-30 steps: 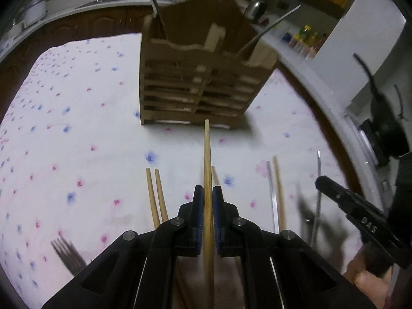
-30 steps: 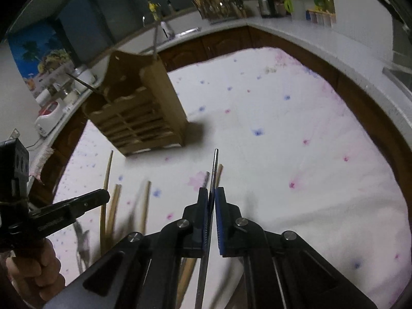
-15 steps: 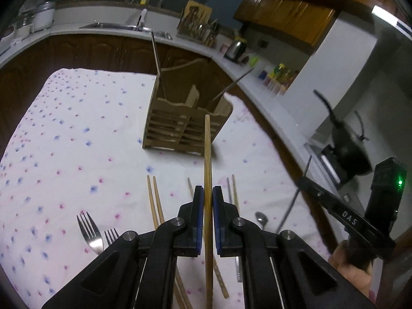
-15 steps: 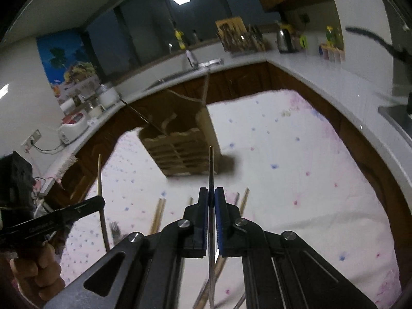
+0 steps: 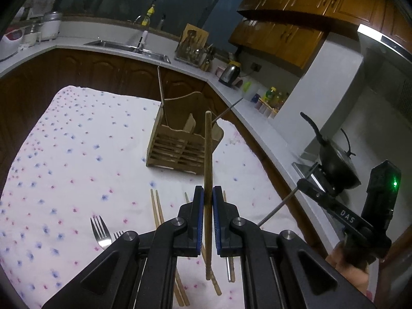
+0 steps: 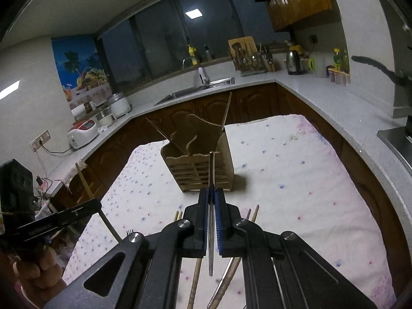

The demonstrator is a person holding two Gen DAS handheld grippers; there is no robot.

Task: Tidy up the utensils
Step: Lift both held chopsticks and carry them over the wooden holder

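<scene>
A slatted wooden utensil holder (image 5: 184,144) stands on the flowered cloth; it also shows in the right wrist view (image 6: 203,168). Two thin sticks lean in it. My left gripper (image 5: 207,198) is shut on a wooden chopstick (image 5: 207,154) and holds it well above the cloth, pointing at the holder. My right gripper (image 6: 211,200) is shut on a thin metal chopstick (image 6: 211,175), also raised and pointing at the holder. Loose wooden chopsticks (image 5: 155,206) and two forks (image 5: 99,231) lie on the cloth below.
The white flowered cloth (image 5: 77,154) covers the table. A grey countertop (image 6: 347,110) runs around it with a sink (image 6: 195,91), a kettle (image 6: 293,60) and a black pot (image 5: 334,164). More chopsticks lie under the right gripper (image 6: 231,270).
Both grippers have risen from near the cloth, each lifting its chopstick. The holder now looks farther and lower, and the forks have come into the left view.
</scene>
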